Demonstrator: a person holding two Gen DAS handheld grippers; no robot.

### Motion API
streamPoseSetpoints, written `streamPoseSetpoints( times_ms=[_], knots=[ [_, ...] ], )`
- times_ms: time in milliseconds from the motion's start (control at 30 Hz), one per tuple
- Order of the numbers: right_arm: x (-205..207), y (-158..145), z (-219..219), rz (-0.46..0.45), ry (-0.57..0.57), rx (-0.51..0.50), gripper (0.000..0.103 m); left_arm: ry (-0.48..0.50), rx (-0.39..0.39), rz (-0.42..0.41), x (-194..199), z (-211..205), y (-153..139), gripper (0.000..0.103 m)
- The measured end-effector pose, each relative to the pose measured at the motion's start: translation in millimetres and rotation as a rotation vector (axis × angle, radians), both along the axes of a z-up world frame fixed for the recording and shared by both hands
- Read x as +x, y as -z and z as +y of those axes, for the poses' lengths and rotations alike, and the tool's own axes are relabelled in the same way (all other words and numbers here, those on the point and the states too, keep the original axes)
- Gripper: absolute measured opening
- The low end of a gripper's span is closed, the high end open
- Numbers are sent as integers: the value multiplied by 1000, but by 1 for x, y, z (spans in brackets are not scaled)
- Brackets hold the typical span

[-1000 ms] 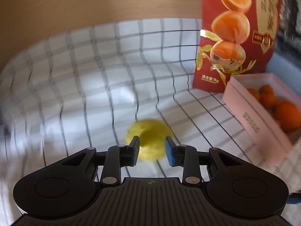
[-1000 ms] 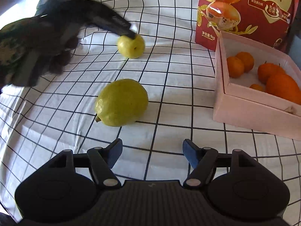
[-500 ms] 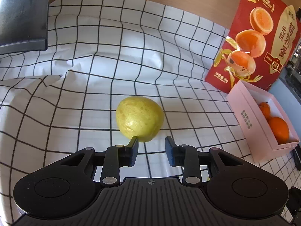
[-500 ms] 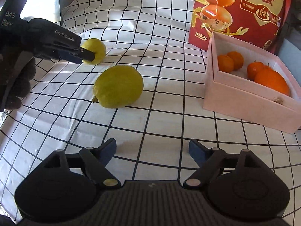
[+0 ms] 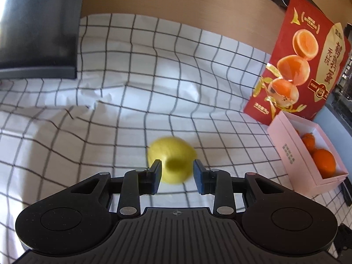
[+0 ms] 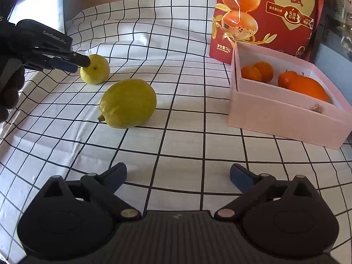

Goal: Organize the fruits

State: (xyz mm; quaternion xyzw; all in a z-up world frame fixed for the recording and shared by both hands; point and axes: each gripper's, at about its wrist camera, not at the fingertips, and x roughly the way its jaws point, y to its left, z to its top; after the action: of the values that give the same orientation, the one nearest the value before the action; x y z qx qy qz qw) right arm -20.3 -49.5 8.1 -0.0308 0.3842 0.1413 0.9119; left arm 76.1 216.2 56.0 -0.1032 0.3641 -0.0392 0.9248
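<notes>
A small yellow fruit [image 5: 171, 159] lies on the checked cloth just ahead of my left gripper [image 5: 177, 177], whose jaws stand partly open on either side of its near end, not clamped. The same fruit [image 6: 95, 69] shows in the right wrist view with the left gripper [image 6: 82, 62] at it. A larger yellow-green fruit [image 6: 128, 103] lies on the cloth mid-left. My right gripper [image 6: 178, 173] is wide open and empty, low over the cloth in front of it. A pink box [image 6: 286, 118] at the right holds several oranges [image 6: 304, 85].
A red printed bag [image 6: 264, 15] stands behind the pink box [image 5: 308, 167]. A dark flat object [image 5: 37, 33] lies at the back left. The checked cloth [image 6: 187, 132] is wrinkled near the back, with a wooden surface [image 5: 176, 2] beyond it.
The left gripper has come nearer to the small yellow fruit, which now sits between its fingertips. The right gripper has drawn back a little from the larger fruit.
</notes>
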Motion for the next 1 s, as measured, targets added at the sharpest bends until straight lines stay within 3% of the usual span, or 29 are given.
streamPoseSetpoints(
  times_ms=[67,233,467,633,800,1000],
  knots=[
    [0,0,1,-1,2,1,102,-7,1,-7,4,7,-1,35],
    [-1,1,1,-7,6,2,102,-38,-83,0,19,31,-6,35],
    [-1,2,1,-7,7,3,103,-24,-68,44,34,37,-4,35],
    [-1,2,1,-8,6,2,103,-131,-188,90,32,41,-3,35],
    [0,2,0,-8,8,1,103,-194,-253,163,42,30,-1,35],
    [-1,2,1,-8,8,0,103,-163,-146,181,53,8,-4,44]
  ],
)
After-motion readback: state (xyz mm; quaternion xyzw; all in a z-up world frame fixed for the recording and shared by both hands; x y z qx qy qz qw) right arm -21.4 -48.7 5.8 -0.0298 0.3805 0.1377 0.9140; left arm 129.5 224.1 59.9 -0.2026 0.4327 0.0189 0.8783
